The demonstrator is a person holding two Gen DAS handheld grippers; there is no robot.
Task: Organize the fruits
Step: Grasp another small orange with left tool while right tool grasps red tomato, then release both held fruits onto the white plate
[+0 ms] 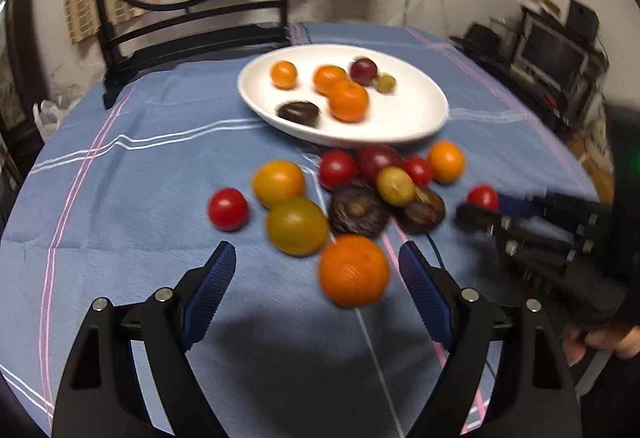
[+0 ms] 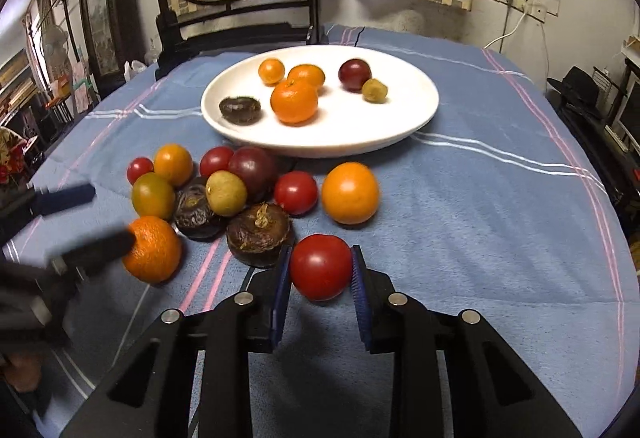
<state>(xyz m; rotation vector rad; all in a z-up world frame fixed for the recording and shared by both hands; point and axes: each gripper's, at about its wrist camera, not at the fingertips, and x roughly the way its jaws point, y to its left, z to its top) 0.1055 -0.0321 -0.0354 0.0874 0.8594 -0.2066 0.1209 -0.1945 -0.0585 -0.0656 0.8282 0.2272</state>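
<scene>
A white plate (image 2: 416, 117) at the back of the blue-clothed table holds several fruits: oranges, a dark plum, a small green fruit and a dark brown one. Several loose fruits lie in front of it. My right gripper (image 2: 320, 268) is shut on a red tomato (image 2: 320, 266) just in front of a dark brown fruit (image 2: 260, 234); it also shows in the left wrist view (image 1: 478, 211). My left gripper (image 1: 316, 266) is open, with an orange (image 1: 354, 270) between its fingers near the right one; it shows in the right wrist view (image 2: 100, 222), one finger touching that orange (image 2: 154, 250).
A dark wooden chair (image 2: 224, 33) stands behind the table at the back left. Loose tomatoes, oranges, a plum and dark brown fruits cluster between plate and grippers (image 1: 360, 193). A lone orange (image 2: 350, 191) lies to the right of the cluster. Shelves and a monitor (image 1: 552, 53) stand at the right.
</scene>
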